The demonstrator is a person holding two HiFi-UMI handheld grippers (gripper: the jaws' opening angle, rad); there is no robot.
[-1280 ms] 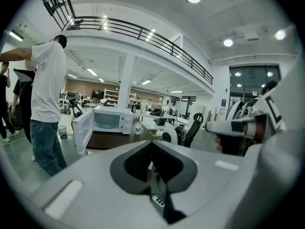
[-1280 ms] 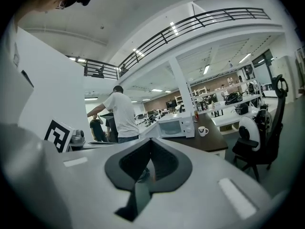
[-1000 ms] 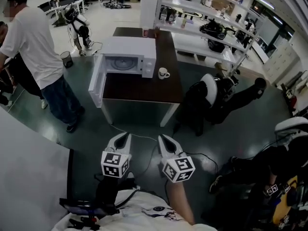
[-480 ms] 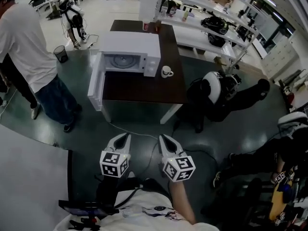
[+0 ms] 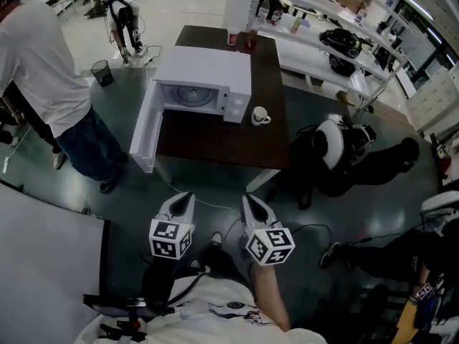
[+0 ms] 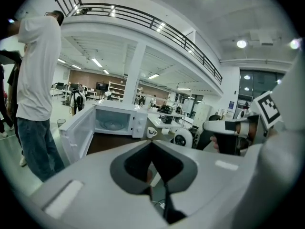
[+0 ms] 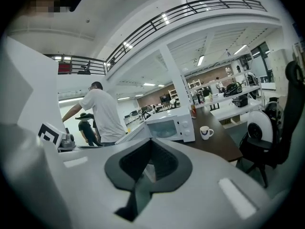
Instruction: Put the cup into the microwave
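Note:
A white cup [image 5: 259, 115] with a handle stands on the dark brown table [image 5: 215, 138], just right of the white microwave [image 5: 203, 83]. The microwave's door [image 5: 143, 131] hangs wide open to the left and its cavity shows. My left gripper [image 5: 185, 200] and right gripper [image 5: 252, 204] hover side by side over the floor, well short of the table's near edge. Both are shut and hold nothing. The left gripper view shows the microwave [image 6: 116, 120] and cup [image 6: 151, 132] ahead of the jaws. In the right gripper view the cup [image 7: 206, 132] stands right of the microwave [image 7: 171, 126].
A person in a white shirt [image 5: 36, 70] stands left of the table near the open door. A black and white chair-like machine [image 5: 333, 145] sits by the table's right end. White benches with gear [image 5: 323, 41] run behind. Cables lie on the floor [image 5: 215, 206].
Both grippers have moved forward together toward the table. The table, microwave and cup now sit larger and nearer in the head view. The person at left has shifted toward the frame's edge.

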